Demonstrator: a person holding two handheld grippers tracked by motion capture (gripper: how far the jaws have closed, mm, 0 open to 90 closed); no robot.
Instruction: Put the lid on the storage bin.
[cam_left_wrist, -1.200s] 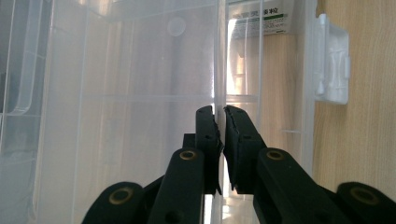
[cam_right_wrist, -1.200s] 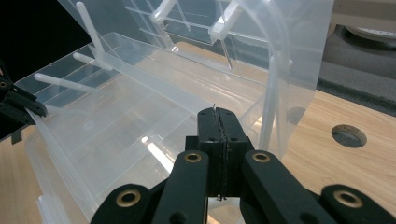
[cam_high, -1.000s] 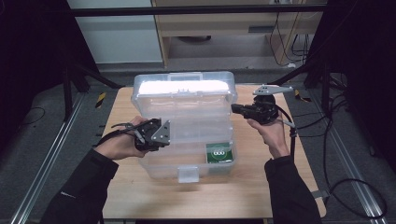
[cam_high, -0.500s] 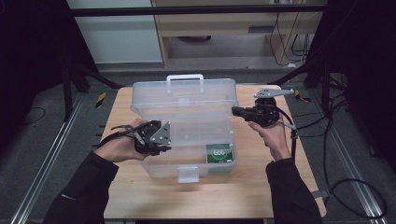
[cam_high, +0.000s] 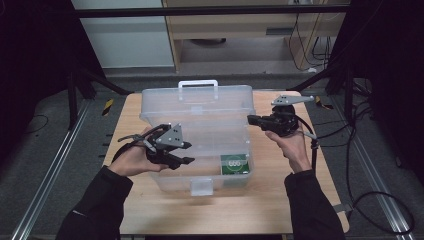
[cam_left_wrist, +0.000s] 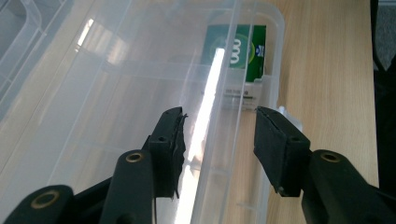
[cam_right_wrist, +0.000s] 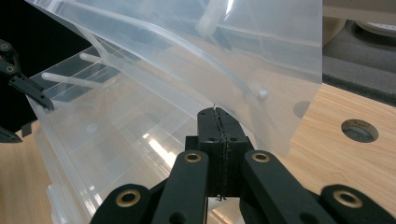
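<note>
Two grippers: both at the box (cam_high: 200, 170), one at each side; step judged as opening it, lid (cam_high: 200, 102) already raised.
Near edge: bare table (cam_high: 270, 210) in front of the box, free room for both forearms.
Latch (cam_high: 201, 186): hangs at the middle of the front wall, undone.
Left gripper (cam_high: 190, 153): jaws apart and just been opening, astride the box's left wall near the front; wall between the pads, pressed by neither in the left gripper view (cam_left_wrist: 219, 135).
Packet (cam_high: 235, 164): green, lies inside in the front right compartment, against the wall.
Right gripper (cam_high: 249, 119): jaws closed on nothing, tip at the lid's right edge; touching or just short, cannot tell from the right gripper view (cam_right_wrist: 218, 112).
Lid: stands about upright at the back of the box, handle (cam_high: 198, 85) on top.
Next move: probably calls for lifting the left jaws off the wall without dragging the box, and for keeping the lid from falling shut.
Edges: thin wall between the left pads, lid's edge at the right tip; a snag on either would shift the box.
Far room: little table behind the lid, more to the right.
</note>
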